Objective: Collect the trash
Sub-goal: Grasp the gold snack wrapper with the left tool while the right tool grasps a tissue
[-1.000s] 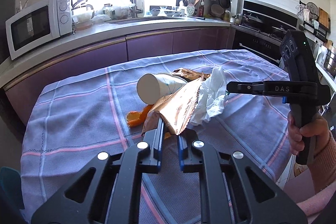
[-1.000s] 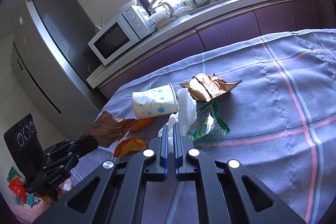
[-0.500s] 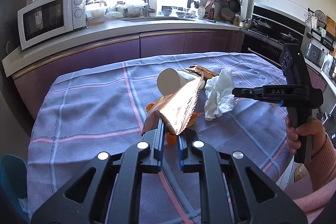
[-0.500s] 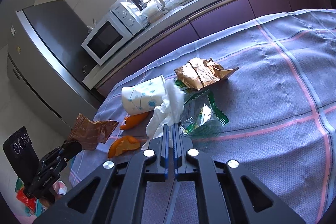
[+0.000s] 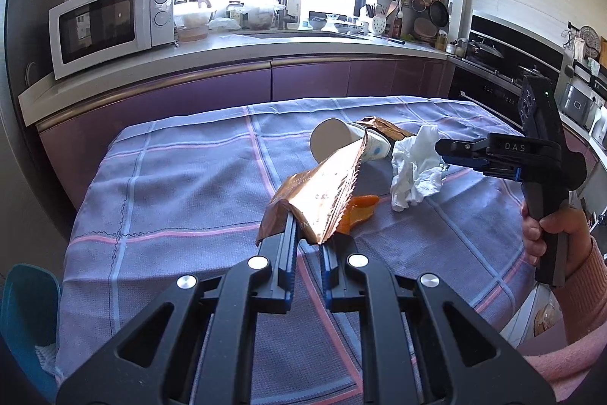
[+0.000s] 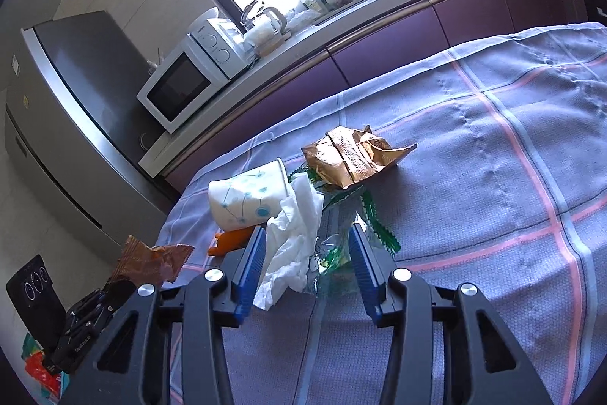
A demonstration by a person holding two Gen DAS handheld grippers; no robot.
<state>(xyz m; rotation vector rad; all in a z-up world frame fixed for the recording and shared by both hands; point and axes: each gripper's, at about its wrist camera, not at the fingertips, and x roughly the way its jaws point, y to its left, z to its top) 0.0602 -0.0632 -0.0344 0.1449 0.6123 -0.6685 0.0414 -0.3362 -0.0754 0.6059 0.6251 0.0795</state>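
My right fingers (image 6: pixel 303 264) have spread wide around the crumpled tissue (image 6: pixel 292 245).
Left fingers (image 5: pixel 305 245) pinch a brown wrapper (image 5: pixel 322 192) above the desk (image 5: pixel 170 185); next, close on the tissue.

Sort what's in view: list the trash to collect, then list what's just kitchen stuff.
Trash: brown wrapper clamped in the left gripper, white tissue, paper cup, crumpled brown bag, green wrapper, orange peel.

Not trash: microwave, kettle, fridge, tablecloth.
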